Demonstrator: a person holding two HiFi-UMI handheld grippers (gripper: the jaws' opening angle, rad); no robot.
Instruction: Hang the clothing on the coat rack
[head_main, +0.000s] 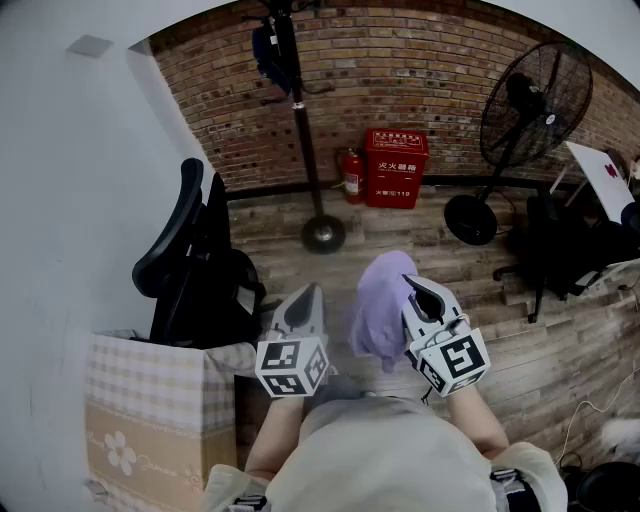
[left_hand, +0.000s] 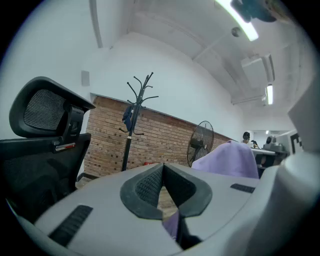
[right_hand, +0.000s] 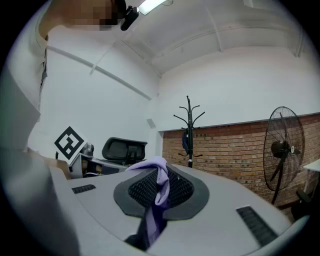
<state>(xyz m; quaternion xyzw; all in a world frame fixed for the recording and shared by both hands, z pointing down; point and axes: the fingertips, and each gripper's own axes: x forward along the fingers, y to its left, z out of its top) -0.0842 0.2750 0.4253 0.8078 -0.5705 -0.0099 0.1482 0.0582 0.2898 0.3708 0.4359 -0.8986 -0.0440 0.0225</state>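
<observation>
A light purple garment (head_main: 378, 312) hangs bunched from my right gripper (head_main: 412, 286), which is shut on a twisted fold of it (right_hand: 161, 175). My left gripper (head_main: 312, 294) is beside it on the left. Its jaws are together, and a strip of purple cloth (left_hand: 172, 225) shows low between them. In the left gripper view the garment (left_hand: 227, 160) rises at the right. The black coat rack (head_main: 300, 130) stands ahead by the brick wall, a dark blue item (head_main: 268, 52) hanging near its top. It also shows in both gripper views, coat rack (left_hand: 132, 120) and coat rack (right_hand: 189, 127).
A black office chair (head_main: 190, 255) stands at my left, above a cardboard box with checked cloth (head_main: 150, 400). A fire extinguisher (head_main: 351, 175) and a red cabinet (head_main: 396, 168) stand against the wall right of the rack's base (head_main: 323, 235). A floor fan (head_main: 525, 110) and dark chair (head_main: 565, 255) stand right.
</observation>
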